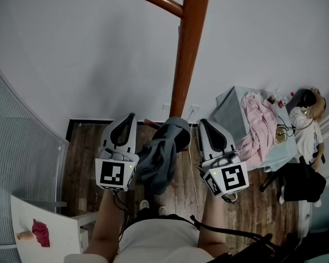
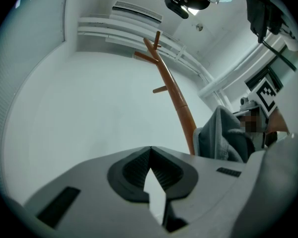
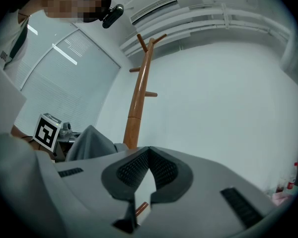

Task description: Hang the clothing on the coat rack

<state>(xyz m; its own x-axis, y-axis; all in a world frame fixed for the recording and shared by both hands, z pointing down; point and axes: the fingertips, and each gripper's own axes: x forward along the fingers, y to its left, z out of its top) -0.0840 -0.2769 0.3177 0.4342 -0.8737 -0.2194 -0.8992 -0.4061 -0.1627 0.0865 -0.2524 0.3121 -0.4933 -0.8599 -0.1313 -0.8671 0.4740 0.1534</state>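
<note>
The grey garment (image 1: 164,155) is found bunched against the lower pole of the wooden coat rack (image 1: 189,53), between the two grippers. What carries it there cannot be made out.

The left gripper (image 1: 131,116) is held just left of the pole, the right gripper (image 1: 204,124) just right of it. Both pairs of jaws are seen fully closed, pads meeting at the tips, and nothing is gripped.

The only printed marks that can be made out are the black-and-white square patterns on the marker cubes (image 1: 116,173) (one per gripper).

The rack's upper pegs (image 2: 145,57) and a wall-mounted air conditioner (image 2: 137,12) above them are shown by the gripper views alone. The wooden floor (image 1: 88,147) at the rack's foot is shown by the head view alone. There, a pink cloth (image 1: 256,122) is seen draped on a table (image 1: 230,108) to the right of the rack.
</note>
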